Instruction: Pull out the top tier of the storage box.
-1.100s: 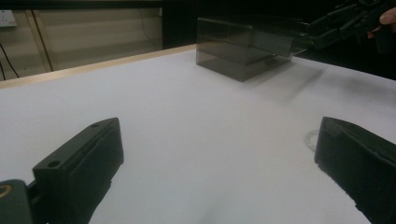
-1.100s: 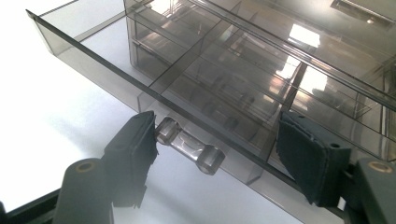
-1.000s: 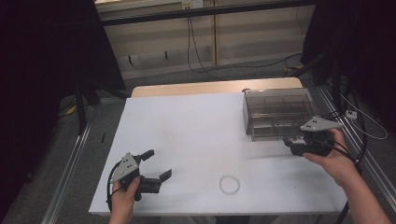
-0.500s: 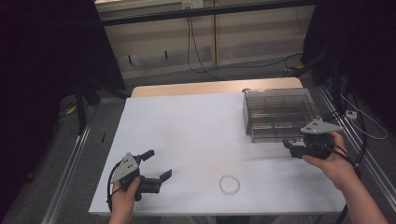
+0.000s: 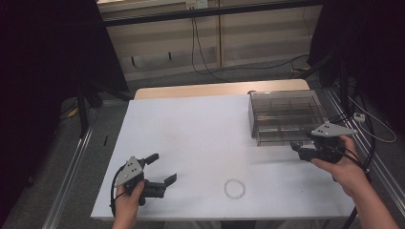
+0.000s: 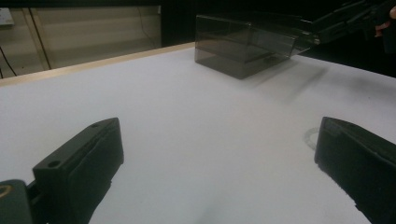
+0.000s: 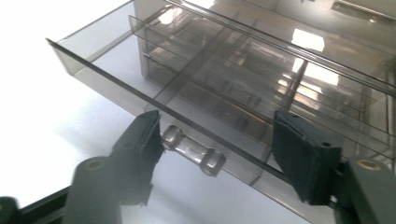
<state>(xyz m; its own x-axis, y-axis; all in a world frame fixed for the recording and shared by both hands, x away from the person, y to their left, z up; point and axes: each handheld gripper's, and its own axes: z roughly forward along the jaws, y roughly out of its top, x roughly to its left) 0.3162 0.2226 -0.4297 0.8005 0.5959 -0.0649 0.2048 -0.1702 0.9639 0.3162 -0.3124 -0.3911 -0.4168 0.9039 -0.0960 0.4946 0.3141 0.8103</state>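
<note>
Fingers of my right gripper (image 7: pixel 219 161) stood apart, one on each side of the drawer's handle (image 7: pixel 192 151), and they had just been closing in on it. The left pad (image 7: pixel 152 135) looked to be at the handle's end, though I could not tell if it touched; the right pad (image 7: pixel 299 154) was clearly off it, so no pinch yet. The handle lay straight ahead, just beyond the tips, its long axis running across from one pad to the other, along the drawer's (image 7: pixel 154 100) front edge. That was what the pull turned on: squeeze end to end, then draw back toward me.

Smoky clear plastic everywhere: the box (image 5: pixel 286 117) sat at the far right of the white table (image 5: pixel 191 138), its drawer partly out, thin dividers making compartments that looked empty. The handle was a small glossy lump, rounded and slick, so I judged it could slip.

My right hand (image 5: pixel 346 169) was at the box; my left gripper (image 5: pixel 160 168) rested well apart at the near left, jaws spread wide over bare table. A small pale ring (image 5: pixel 234 188) lay between us, nearer the left.
</note>
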